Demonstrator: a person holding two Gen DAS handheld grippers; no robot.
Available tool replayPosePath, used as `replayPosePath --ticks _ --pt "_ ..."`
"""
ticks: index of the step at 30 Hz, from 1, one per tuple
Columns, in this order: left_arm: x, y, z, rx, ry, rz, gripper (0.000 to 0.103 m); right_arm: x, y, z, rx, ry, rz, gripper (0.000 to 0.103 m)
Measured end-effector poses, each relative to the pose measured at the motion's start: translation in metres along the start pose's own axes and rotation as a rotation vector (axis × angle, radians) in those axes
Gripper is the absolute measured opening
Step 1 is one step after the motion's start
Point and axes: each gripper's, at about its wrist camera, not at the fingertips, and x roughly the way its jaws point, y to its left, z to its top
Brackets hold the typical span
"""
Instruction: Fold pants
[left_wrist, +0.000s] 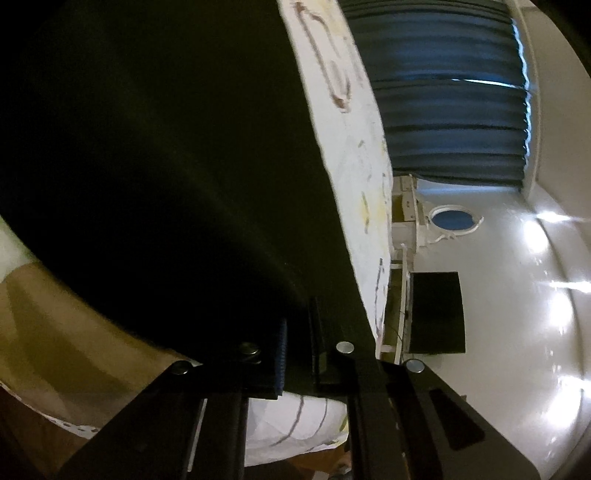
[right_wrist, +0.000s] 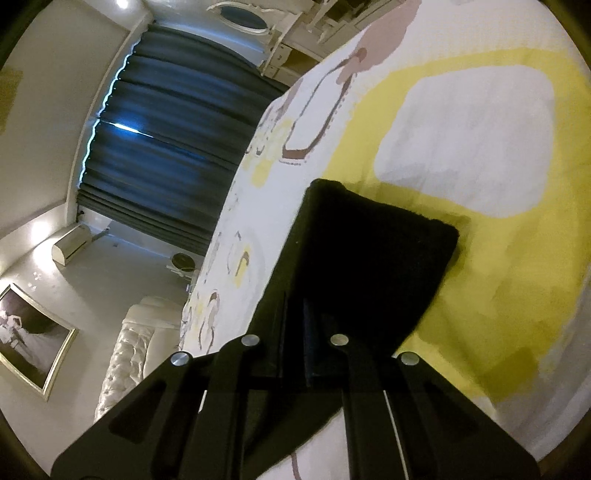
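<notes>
The black pants (left_wrist: 155, 177) fill most of the left wrist view, spread over the patterned bed cover (left_wrist: 351, 155). My left gripper (left_wrist: 295, 339) is shut on the pants' edge, the cloth pinched between its black fingers. In the right wrist view the pants (right_wrist: 376, 254) show as a dark cloth end with a squared corner, lifted over the white and yellow bed cover (right_wrist: 480, 147). My right gripper (right_wrist: 295, 332) is shut on that cloth end.
Dark blue curtains (right_wrist: 177, 140) hang beyond the bed's edge. A white tufted bench (right_wrist: 125, 354) and a framed picture (right_wrist: 29, 332) lie past the bed. A dark screen (left_wrist: 437, 314) and an oval mirror (left_wrist: 452, 219) stand by the white wall.
</notes>
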Motion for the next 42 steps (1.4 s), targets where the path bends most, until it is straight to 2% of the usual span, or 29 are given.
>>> replayPosePath --ticks 9,10,13,16,21,25,36,37,39,40,42 --pt "-0.012 0.009 -0.009 0.022 0.024 0.018 0.009 -0.023 -0.016 -0.010 0.020 -0.027 -0.007 0.007" --pt "-0.013 0.011 -0.009 0.023 0.026 0.020 0.009 -0.026 -0.020 -0.011 0.026 -0.037 -0.016 0.001" --pt "-0.010 0.016 -0.008 0.021 0.029 0.031 0.009 -0.031 -0.028 -0.012 0.051 -0.044 -0.003 0.000" --pt "-0.008 0.015 -0.006 0.014 0.031 0.035 0.009 -0.030 -0.033 -0.012 0.096 -0.013 0.055 0.004" --pt "-0.009 0.017 -0.008 0.014 0.031 0.034 0.009 -0.019 -0.028 -0.011 0.110 0.018 0.029 0.009" --pt "-0.009 0.018 -0.010 0.009 0.035 0.035 0.009 -0.008 -0.027 -0.019 0.134 0.051 0.002 0.028" --pt "-0.007 0.020 -0.006 0.003 0.041 0.038 0.009 0.006 -0.021 -0.025 0.119 0.046 -0.061 0.031" --pt "-0.007 0.020 -0.006 0.003 0.041 0.038 0.009 0.008 -0.020 -0.025 0.112 0.047 -0.062 0.031" --pt "-0.006 0.019 -0.005 0.003 0.041 0.037 0.009 0.011 -0.017 -0.024 0.092 0.052 -0.059 0.021" --pt "-0.006 0.018 -0.005 0.005 0.041 0.036 0.009 0.012 -0.016 -0.024 0.083 0.056 -0.046 0.006" --pt "-0.006 0.018 -0.005 0.008 0.041 0.030 0.009 0.009 -0.014 -0.026 0.071 0.042 -0.041 0.006"
